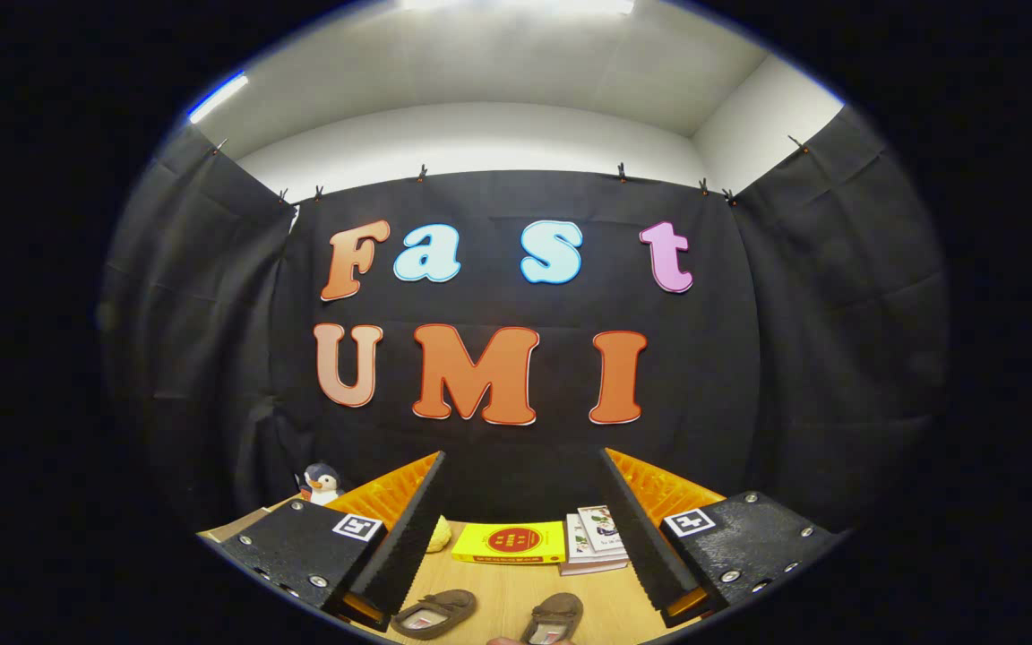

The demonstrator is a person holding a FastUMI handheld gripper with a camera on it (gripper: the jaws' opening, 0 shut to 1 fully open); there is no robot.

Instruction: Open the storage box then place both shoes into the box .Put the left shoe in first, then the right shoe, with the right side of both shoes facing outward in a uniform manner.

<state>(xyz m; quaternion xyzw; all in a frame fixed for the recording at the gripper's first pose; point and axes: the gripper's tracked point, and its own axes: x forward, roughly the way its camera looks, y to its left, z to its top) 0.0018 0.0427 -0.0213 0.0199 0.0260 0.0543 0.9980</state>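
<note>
Gripper view: the gripper (525, 528) has its two fingers spread wide apart with nothing between them but open air, each finger showing a ribbed, saw-toothed inner face and a flat plate with a square marker on its outer block. Below them lies a pale wooden table (507, 587) with a smooth grain. Two soft brown slip-on shoes sit on it, low and rounded, of a suede-like stuff with lighter insoles: the left-hand shoe (434, 614) lies just beside the tip of the left finger, the right-hand shoe (554, 618) in the gap between the fingers, nearer the right one. Both are apart from the fingers, untouched. Farther back on the table, between the fingers, a flat yellow book (509, 542) lies beside a small stack of white booklets (595, 537). A small yellow lump (439, 535) peeps past the left finger; what it is cannot be told. A plush penguin (322, 484) stands at the far left against the black cloth wall (211, 358)
</note>
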